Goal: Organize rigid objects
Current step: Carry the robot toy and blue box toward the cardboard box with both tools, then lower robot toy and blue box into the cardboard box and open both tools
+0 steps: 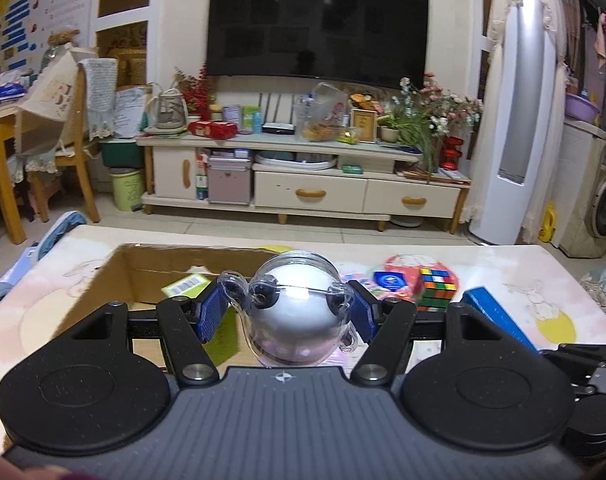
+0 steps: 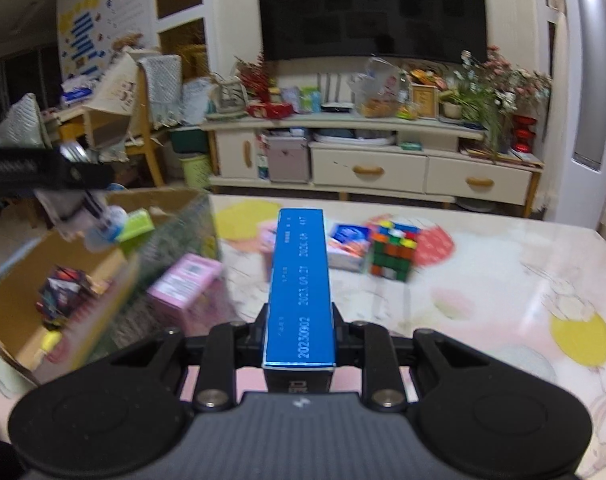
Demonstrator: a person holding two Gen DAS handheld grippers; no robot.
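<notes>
At table's left edge: open cardboard box (image 2: 31,300) w/ dark patterned cube and green pkt inside. Above its near-right corner, left gripper (image 1: 287,310) pinching clear panda-shaped capsule (image 1: 293,306) between blue pads. Pink carton (image 2: 185,286) against box's right wall. Mid-table: right gripper (image 2: 299,338) clamped on long blue box (image 2: 301,280), lifted clear. Toward far edge: Rubik's cube (image 2: 393,252), beside small blue pkt (image 2: 349,240).
</notes>
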